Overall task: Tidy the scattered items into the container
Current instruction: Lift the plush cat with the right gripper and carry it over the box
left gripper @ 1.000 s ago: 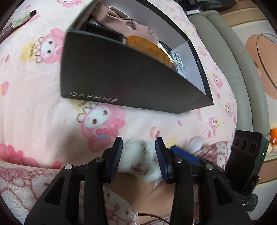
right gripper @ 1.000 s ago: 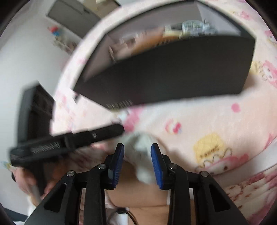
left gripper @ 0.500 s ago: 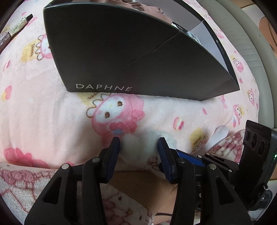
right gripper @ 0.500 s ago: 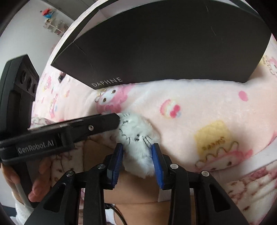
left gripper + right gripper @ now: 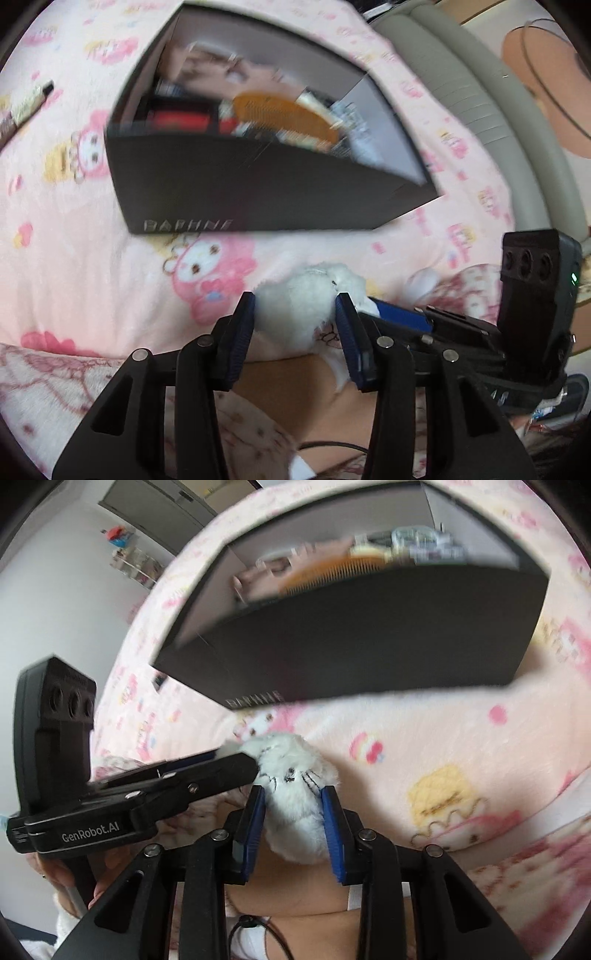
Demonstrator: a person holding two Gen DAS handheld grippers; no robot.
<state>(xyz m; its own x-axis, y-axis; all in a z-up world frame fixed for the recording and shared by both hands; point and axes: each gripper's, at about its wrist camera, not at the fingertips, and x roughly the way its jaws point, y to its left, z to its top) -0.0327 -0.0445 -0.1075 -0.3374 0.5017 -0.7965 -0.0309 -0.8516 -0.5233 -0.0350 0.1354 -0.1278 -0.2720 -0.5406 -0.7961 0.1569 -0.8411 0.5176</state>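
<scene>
A white fluffy plush toy (image 5: 295, 794) with a stitched face is held between both grippers above the pink blanket. My right gripper (image 5: 293, 801) is shut on its body. My left gripper (image 5: 295, 310) is shut on the same toy (image 5: 295, 306) from the other side. The black DAPHNE box (image 5: 258, 192) stands open just beyond, holding an orange comb (image 5: 284, 114), a red item (image 5: 177, 118) and other things. The box (image 5: 369, 653) also fills the upper part of the right wrist view.
A pink cartoon-print blanket (image 5: 74, 258) covers the surface. A thin pen-like item (image 5: 26, 103) lies on it at the far left. A grey sofa edge (image 5: 498, 92) runs along the right. A leg lies below the grippers.
Both grippers have lifted with the plush toy, so the inside of the box shows again. The view is blurred by motion.
</scene>
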